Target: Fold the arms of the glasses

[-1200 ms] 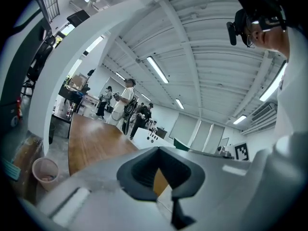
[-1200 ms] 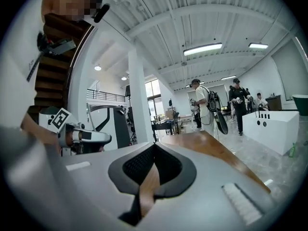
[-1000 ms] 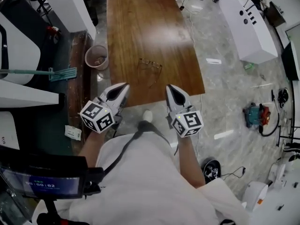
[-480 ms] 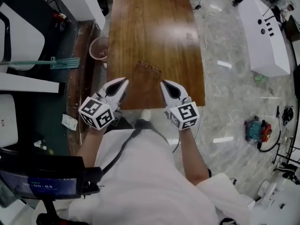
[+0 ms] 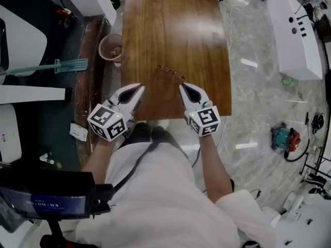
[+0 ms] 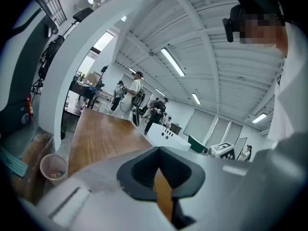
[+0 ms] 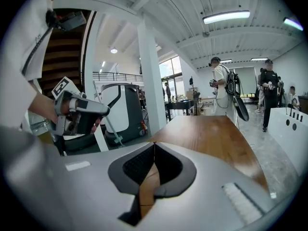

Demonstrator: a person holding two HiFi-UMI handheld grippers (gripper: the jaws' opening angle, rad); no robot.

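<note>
Not started: glasses (image 5: 170,75) lie untouched on bench (image 5: 176,30) | our left gripper (image 5: 138,89), right gripper (image 5: 183,88): fingers closed, empty | we have both arms left to fold

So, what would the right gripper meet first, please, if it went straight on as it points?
Probably the thin-framed glasses lying on the brown wooden table, just ahead of the right gripper; depth is unclear, so it might touch the table first.

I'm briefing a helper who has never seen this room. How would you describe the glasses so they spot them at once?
Start at the long wooden table in the middle of the floor. The glasses lie on it near the end where the left gripper and right gripper hover. They are the only thing on the wood: a thin wire frame.
</note>
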